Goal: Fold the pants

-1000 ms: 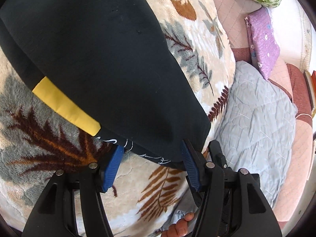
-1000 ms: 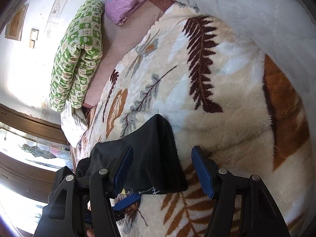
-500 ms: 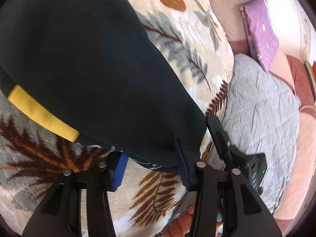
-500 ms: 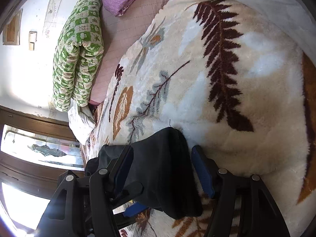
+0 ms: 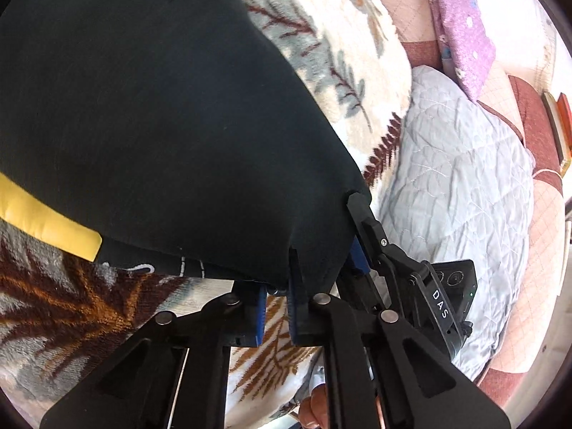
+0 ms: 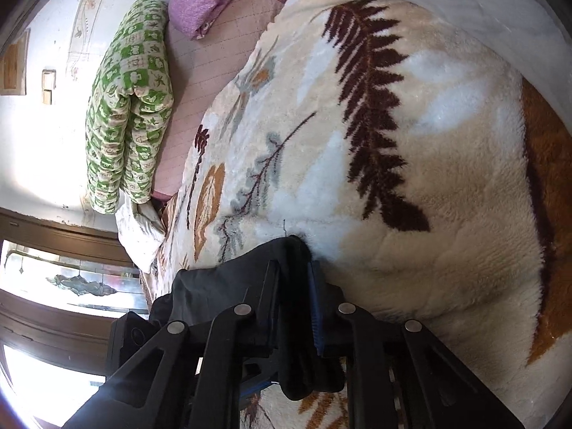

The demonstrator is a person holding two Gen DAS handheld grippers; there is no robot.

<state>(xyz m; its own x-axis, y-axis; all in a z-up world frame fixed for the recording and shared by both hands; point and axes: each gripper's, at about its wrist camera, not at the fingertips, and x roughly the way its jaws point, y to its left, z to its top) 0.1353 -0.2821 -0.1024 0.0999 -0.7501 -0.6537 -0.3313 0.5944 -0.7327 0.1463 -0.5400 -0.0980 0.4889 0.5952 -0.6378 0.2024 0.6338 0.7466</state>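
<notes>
On the leaf-patterned fleece blanket (image 6: 411,186): black pants (image 5: 161,114) pinched at two spots along the near edge.
Pants lie spread on the blanket, yellow stripe (image 5: 43,225) at their left side. To the right, a grey quilted pillow (image 5: 461,186); a purple pillow (image 5: 461,25) and a green checked quilt roll (image 6: 128,107) further off. My left gripper (image 5: 277,296) is closed, blue pads nipping the cloth edge. My right gripper (image 6: 295,296) is closing, jaws nearly together, a bunched fold of the pants clamped between them. A fingertip (image 5: 316,407) shows under the left gripper.
</notes>
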